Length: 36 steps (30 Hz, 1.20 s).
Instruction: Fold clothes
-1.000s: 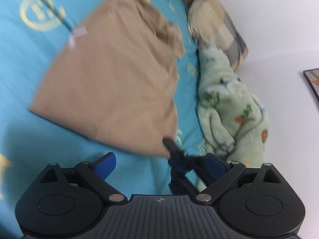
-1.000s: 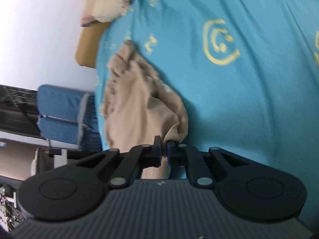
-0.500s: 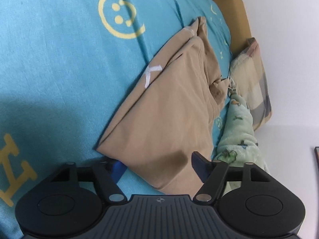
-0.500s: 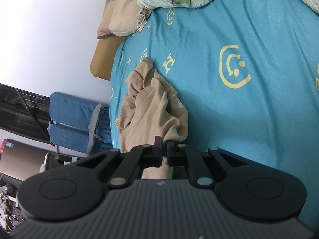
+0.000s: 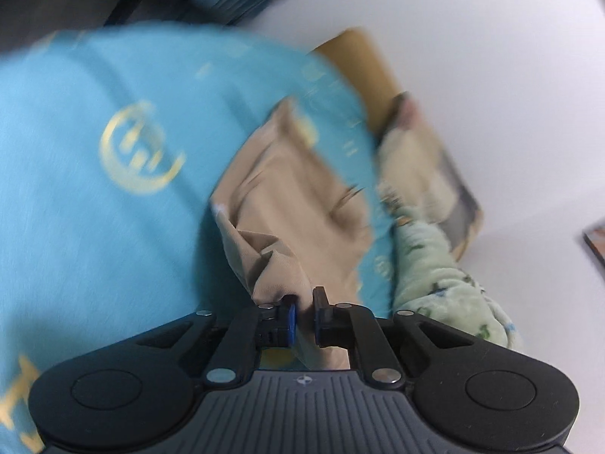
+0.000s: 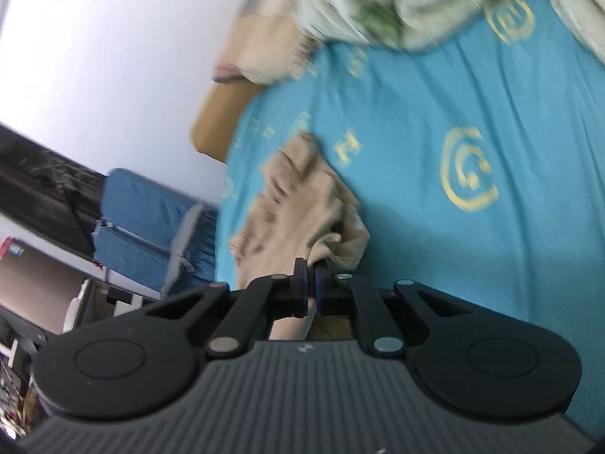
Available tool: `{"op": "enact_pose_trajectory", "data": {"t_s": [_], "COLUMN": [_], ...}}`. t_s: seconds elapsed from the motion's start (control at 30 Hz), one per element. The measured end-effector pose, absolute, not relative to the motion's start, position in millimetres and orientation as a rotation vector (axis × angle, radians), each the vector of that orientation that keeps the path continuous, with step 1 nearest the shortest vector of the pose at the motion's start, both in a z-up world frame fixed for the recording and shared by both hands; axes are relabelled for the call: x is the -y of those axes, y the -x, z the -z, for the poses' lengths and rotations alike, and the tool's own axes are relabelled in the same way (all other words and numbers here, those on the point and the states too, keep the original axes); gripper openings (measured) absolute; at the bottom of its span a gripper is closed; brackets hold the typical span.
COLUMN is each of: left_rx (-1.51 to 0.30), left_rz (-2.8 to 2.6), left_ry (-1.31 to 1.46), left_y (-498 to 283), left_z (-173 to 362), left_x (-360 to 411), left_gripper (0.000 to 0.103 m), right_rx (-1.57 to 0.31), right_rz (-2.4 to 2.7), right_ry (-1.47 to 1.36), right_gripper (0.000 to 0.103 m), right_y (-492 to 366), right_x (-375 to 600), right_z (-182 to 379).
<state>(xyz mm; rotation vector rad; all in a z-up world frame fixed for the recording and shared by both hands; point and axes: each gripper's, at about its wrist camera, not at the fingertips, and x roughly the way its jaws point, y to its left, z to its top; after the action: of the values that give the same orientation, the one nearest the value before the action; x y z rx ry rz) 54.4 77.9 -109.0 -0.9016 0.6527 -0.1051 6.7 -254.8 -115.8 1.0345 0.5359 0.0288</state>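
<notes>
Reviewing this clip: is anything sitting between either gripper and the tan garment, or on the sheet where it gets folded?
Nothing visible. The left gripper and right gripper are both already pinching the tan garment. The blue sheet beside it looks bare; the green fleece blanket lies off to the side.

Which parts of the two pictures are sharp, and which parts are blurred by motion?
Left wrist view: the left gripper and the beige garment pinched in it are sharp, while the blue bedsheet and green blanket are smeared. Right wrist view: the right gripper is sharp; the garment, sheet and blue chair are blurred.
</notes>
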Motion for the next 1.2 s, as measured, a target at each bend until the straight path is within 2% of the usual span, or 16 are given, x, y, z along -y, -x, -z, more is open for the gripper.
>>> {"op": "enact_pose_trajectory", "data": {"t_s": [0.17,0.33,0.57,0.67,0.8,0.97,1.2], "left_rx": [-0.479,-0.381,-0.351,-0.381,-0.458,-0.596,-0.702], "left_rz": [0.174,0.237,0.28,0.271,0.234,0.146,0.17], "left_ry": [0.789,0.697,0.666,0.652,0.647,0.585,0.558], "left_y": [-31.1,16.8,105.8,119.3,98.3,13.4,-93.6], "left_z": [61.7,17.9,-14.5,-18.3,-26.2,-31.1,31.6], "left_x": [-66.0,-57.0,-56.9,-56.8,-64.3,-65.7,-75.6], "left_gripper": [0.007,0.007,0.007,0.007,0.009,0.01,0.011], "right_rx": [-0.379,-0.252,-0.132,-0.13,-0.17,-0.268,-0.395], "right_rz": [-0.106,-0.146,-0.16,-0.152,-0.144,-0.107,-0.073], "right_ry": [-0.949,-0.884,-0.831,-0.805,-0.778,-0.703,-0.634], "right_gripper": [0.005,0.005,0.005,0.005,0.005,0.005,0.005], "right_y": [13.5,49.1,130.1,135.1,100.6,31.7,-59.6], "right_x": [254.2,252.4,247.6,247.1,245.8,236.9,234.5], "right_z": [82.3,49.3,31.3,26.6,15.0,11.6,48.8]}}
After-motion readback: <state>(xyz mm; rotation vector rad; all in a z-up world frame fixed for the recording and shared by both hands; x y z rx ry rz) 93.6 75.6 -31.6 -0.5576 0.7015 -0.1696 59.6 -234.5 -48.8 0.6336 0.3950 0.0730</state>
